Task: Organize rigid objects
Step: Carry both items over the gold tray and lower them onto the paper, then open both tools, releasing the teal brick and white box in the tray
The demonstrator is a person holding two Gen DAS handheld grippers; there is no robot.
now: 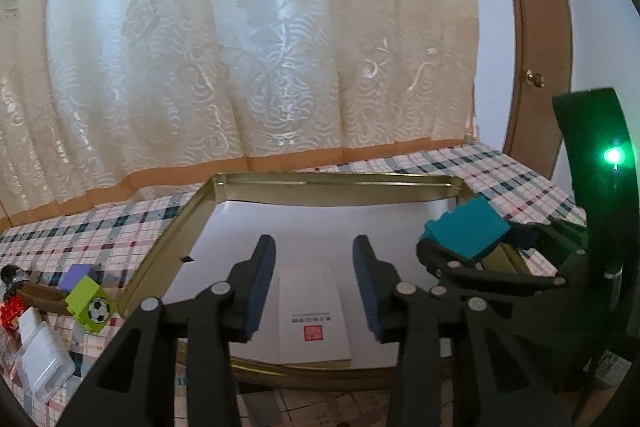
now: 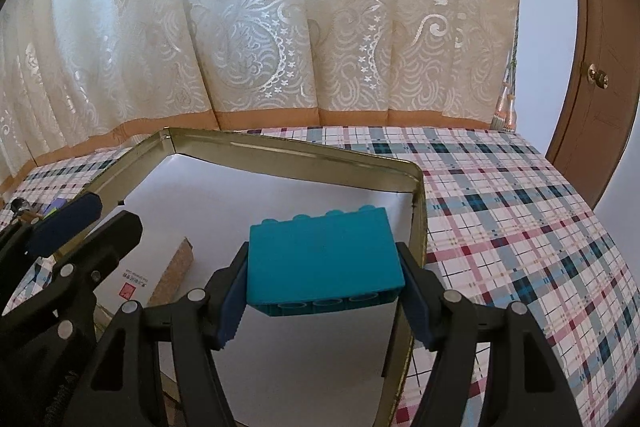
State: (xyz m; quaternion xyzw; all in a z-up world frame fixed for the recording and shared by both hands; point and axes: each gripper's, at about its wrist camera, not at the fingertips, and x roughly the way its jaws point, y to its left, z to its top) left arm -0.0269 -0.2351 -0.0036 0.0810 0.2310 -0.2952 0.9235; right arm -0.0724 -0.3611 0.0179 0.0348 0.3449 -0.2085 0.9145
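A gold-rimmed tin tray with a white floor lies on the plaid table. A flat white box with a red stamp rests on the tray floor near its front rim. My left gripper hovers just above that box. Its blue pads stand apart and do not touch the box. My right gripper is shut on a teal studded brick. It holds the brick tilted above the tray's right side, close to the right rim.
Left of the tray lie a green block with a football print, a purple block, a clear plastic case and a red item. A lace curtain hangs behind the table. Plaid cloth spreads right of the tray, toward a wooden door.
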